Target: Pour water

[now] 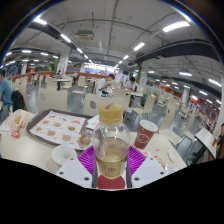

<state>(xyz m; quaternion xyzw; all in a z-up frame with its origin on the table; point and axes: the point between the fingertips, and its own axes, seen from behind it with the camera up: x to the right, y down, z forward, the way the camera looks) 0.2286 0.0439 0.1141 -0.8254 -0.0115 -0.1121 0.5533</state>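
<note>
My gripper [111,172] is clamped on a clear plastic bottle of yellowish liquid [111,150], held upright just short of the clear glass cup [111,112] on the white table [30,150], so pouring looks barely begun, if at all.

Purple pads [93,160], clear bottle [111,150], red cup [146,133]
</note>
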